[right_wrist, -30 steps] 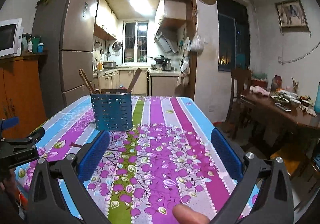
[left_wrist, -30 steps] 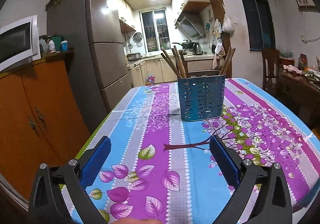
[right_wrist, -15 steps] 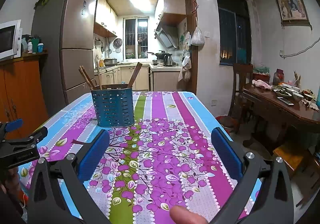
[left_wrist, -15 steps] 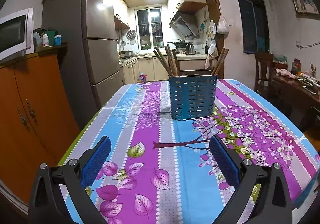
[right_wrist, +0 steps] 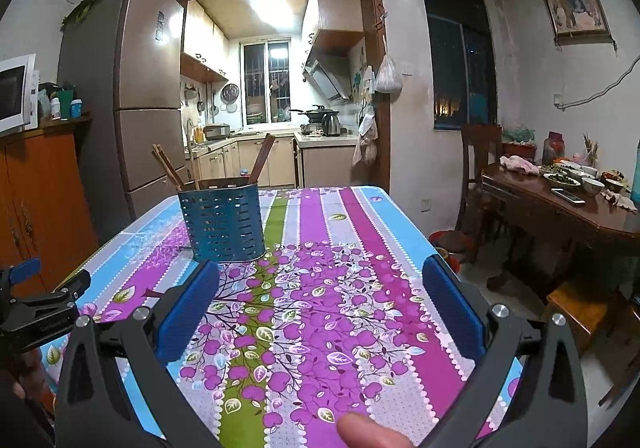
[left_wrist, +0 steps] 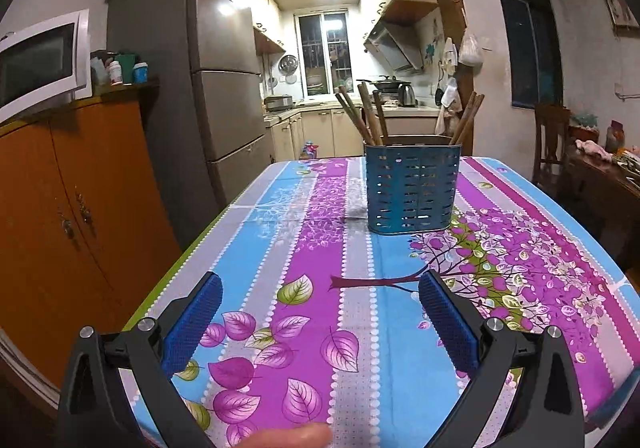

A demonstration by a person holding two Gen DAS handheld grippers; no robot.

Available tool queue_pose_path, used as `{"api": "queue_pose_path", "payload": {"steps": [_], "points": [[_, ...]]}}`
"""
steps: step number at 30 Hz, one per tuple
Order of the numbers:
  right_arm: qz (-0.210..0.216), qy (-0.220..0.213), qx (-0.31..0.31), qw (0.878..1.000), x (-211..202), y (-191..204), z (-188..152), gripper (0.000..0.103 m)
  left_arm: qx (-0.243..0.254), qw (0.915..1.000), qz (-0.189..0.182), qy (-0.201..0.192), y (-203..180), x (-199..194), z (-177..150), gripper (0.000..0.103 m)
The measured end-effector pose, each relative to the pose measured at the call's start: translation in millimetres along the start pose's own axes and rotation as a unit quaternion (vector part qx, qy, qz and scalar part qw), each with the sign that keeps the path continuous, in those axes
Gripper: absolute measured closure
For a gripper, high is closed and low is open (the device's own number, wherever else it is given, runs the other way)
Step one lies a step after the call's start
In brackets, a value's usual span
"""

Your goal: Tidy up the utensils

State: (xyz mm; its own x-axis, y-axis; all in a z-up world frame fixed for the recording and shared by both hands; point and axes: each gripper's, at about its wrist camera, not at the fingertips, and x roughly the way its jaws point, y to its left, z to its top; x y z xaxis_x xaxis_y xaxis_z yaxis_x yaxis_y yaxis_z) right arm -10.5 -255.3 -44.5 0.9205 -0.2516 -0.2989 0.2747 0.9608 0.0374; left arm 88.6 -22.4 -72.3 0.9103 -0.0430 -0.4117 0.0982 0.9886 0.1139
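Observation:
A blue perforated utensil holder [left_wrist: 412, 190] stands upright on the flowered tablecloth [left_wrist: 320, 268]; it also shows in the right wrist view [right_wrist: 222, 222]. Several wooden chopsticks [left_wrist: 366, 116] lean out of its left and right sides, also seen in the right wrist view [right_wrist: 260, 160]. My left gripper [left_wrist: 320, 292] is open and empty, held above the near part of the table, well short of the holder. My right gripper [right_wrist: 320, 276] is open and empty, to the right of the holder. The left gripper's body [right_wrist: 40, 312] shows at the right view's left edge.
An orange cabinet [left_wrist: 72, 208] with a microwave [left_wrist: 40, 60] and a tall fridge [left_wrist: 208, 88] stand left of the table. A dark wooden table [right_wrist: 568, 208] with bowls and a chair [right_wrist: 480, 160] stand to the right. The kitchen lies beyond the table's far end.
Both grippers have stayed open and empty. Both views have drifted slightly: the holder has shifted a little in each frame and sits somewhat lower in the right view.

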Motion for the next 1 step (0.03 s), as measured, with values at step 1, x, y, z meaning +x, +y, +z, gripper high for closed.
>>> {"api": "queue_pose_path", "payload": {"steps": [1], "points": [[0.000, -0.001, -0.001, 1.000, -0.6, 0.0, 0.6, 0.005, 0.001, 1.0000, 0.004, -0.001, -0.2, -0.3, -0.5, 0.005]]}}
